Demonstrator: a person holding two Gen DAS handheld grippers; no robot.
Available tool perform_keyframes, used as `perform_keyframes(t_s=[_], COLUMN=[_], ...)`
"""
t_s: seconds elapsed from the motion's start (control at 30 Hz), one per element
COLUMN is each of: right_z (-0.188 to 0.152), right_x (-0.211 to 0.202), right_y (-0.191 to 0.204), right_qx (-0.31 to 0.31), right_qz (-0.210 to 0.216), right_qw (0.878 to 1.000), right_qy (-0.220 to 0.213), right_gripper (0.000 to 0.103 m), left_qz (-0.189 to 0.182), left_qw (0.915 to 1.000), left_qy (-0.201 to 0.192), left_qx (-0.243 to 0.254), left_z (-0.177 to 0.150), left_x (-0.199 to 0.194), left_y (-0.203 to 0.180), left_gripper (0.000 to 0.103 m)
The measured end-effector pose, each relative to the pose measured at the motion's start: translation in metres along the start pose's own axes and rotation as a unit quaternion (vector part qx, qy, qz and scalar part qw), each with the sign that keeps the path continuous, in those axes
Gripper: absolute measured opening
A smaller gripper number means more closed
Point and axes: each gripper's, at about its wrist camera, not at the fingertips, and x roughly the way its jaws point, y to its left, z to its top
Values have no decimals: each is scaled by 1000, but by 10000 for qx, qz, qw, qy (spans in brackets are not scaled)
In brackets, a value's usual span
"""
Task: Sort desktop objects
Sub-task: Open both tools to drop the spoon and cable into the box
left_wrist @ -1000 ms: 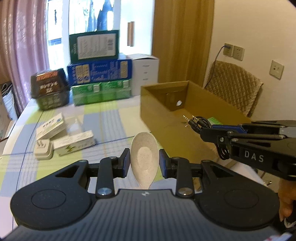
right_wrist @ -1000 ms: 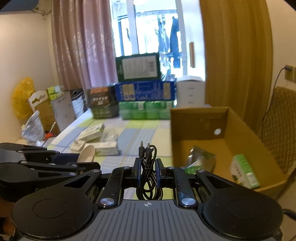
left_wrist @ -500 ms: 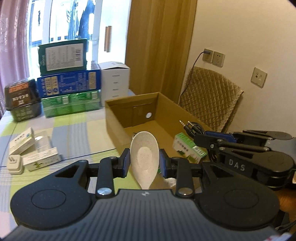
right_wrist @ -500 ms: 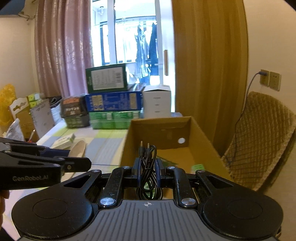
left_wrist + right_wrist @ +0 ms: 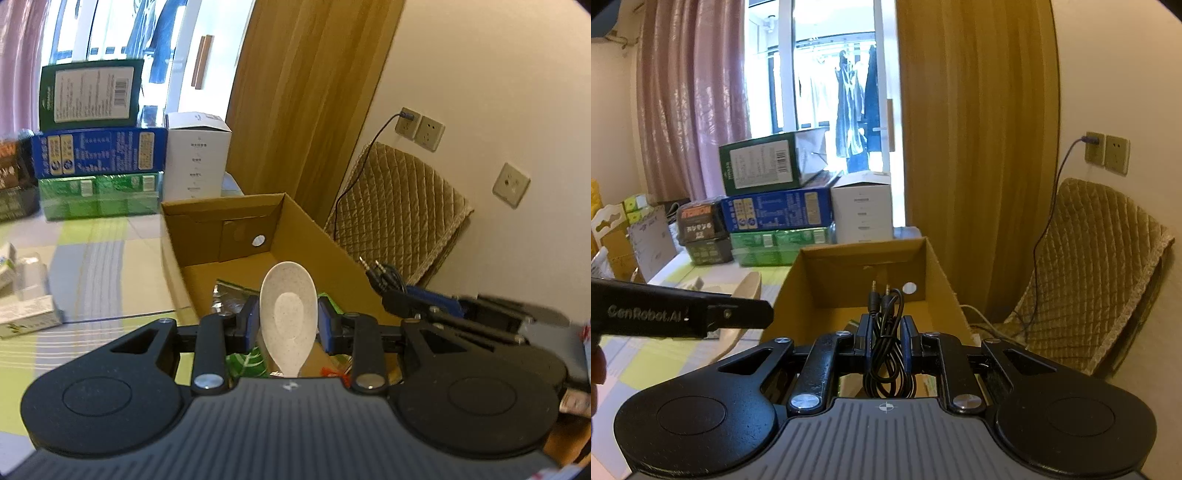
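Spoon moved over box; cable too.

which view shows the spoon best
The left wrist view: the white spoon faces the camera, bowl up, clamped in the left tongs. The right wrist view shows only its edge behind those tongs.

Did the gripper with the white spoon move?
Yes. The left gripper, shut on the speckled white plastic spoon, swung right from the checked tablecloth to over the open brown cardboard box.
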Motion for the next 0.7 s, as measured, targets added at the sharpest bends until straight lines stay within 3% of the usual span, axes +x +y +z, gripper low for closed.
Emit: perform_keyframes(t_s=[0.5,0.7], right_z=[2,-2], right_x=[37,46], right_y=[-20,-22], right_qx=[102,194], right_qz=[-5,37], right_qw=[9998,9994], right_qy=[173,267], right_gripper=[12,12], left_qz=[31,151], left_qw=[9998,9995], left_qy=[-13,4], left_qx=[-179,-269], left_z=[24,14], left_x=[60,55], left_y=[4,18], left_gripper=[29,33])
